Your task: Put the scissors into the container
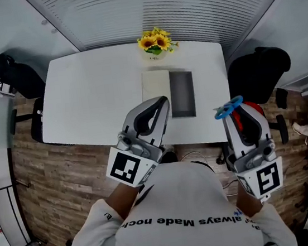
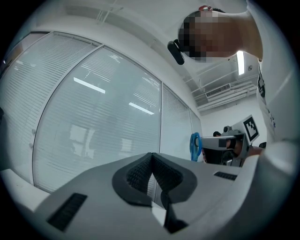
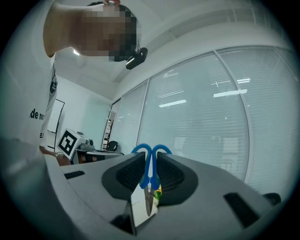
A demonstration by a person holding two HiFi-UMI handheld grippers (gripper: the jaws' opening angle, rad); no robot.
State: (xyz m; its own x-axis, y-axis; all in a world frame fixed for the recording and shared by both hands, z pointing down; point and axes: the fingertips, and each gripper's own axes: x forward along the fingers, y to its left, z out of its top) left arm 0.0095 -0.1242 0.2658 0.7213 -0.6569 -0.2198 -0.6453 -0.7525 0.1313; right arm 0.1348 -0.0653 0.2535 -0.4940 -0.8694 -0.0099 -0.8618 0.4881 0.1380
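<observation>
Scissors point(image 3: 149, 169) (blue handles) clamped in right claw point(image 3: 150, 158); left claw point(image 2: 151, 157) closed, empty.

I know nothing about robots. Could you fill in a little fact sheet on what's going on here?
Setting: white table, seen from above
Left tongs: shut, empty
Right tongs: shut on blue scissors, handles sticking out ahead
Container: dark, open, on the table, nothing visible inside
Also there: sunflowers at the far edge
Status: scissors not yet in the container
</observation>
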